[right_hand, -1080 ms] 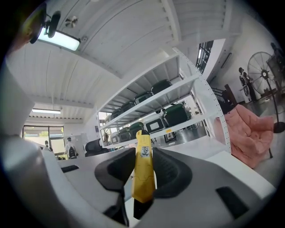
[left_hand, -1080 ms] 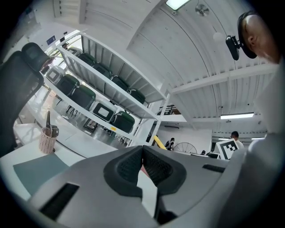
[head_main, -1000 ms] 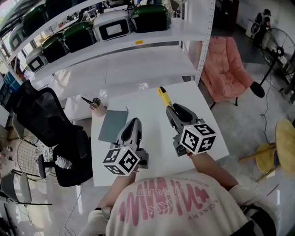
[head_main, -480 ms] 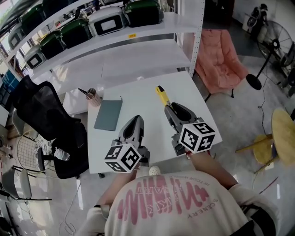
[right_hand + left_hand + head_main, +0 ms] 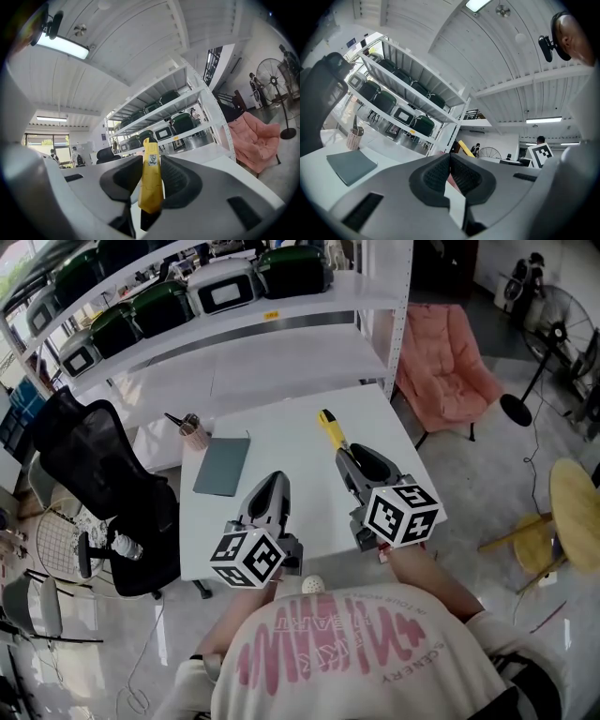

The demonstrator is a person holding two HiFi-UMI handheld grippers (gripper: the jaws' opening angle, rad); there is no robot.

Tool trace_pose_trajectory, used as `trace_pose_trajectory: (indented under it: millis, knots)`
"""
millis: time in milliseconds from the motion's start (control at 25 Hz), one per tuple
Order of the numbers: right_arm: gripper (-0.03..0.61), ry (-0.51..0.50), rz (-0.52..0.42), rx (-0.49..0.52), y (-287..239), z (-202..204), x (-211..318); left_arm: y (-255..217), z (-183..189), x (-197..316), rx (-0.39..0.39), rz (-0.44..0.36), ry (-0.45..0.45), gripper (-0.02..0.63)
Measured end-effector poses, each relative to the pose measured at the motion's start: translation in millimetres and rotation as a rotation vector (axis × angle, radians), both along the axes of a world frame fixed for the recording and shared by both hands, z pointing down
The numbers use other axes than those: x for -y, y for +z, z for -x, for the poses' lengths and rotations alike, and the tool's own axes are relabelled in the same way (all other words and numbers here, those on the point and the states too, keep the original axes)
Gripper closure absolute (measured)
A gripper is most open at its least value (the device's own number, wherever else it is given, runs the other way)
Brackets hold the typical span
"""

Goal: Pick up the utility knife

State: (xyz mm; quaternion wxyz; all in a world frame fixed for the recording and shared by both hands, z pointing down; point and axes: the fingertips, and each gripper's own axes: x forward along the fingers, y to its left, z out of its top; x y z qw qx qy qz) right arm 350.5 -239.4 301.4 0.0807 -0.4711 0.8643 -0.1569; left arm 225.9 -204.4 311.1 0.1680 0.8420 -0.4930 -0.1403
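The yellow utility knife (image 5: pixel 330 431) sticks out forward from my right gripper (image 5: pixel 354 457), which is shut on its rear end and holds it level above the white table (image 5: pixel 281 432). In the right gripper view the knife (image 5: pixel 151 176) stands between the two dark pads (image 5: pixel 178 180), pressed from both sides. My left gripper (image 5: pixel 274 486) hovers beside it over the table's near half. Its jaws meet at the tips (image 5: pixel 450 157) with nothing between them.
A grey pad (image 5: pixel 222 466) and a pen cup (image 5: pixel 194 433) lie at the table's left. A black office chair (image 5: pixel 94 474) stands left of the table, a shelf rack with cases (image 5: pixel 225 296) behind it, a pink chair (image 5: pixel 441 371) and a fan (image 5: pixel 562 329) to the right.
Both grippers have drawn back toward the table's near edge, side by side. The knife stays held in the right one. The left one stays shut.
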Motion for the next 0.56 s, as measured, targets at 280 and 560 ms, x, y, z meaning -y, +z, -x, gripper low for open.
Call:
trace_pose_trajectory:
  millis: [280,560]
  knots:
    - [0.442,0.002,-0.008,0.006,-1.1,-3.3,-14.5,-1.6,-1.9,-15.7,0.013,-0.011,-0.004,0.589]
    - [0.442,0.009,-0.015,0.005,-2.2,1.4,-17.8,-2.1,4.2,-19.8,0.018,-0.014,0.001,0.589]
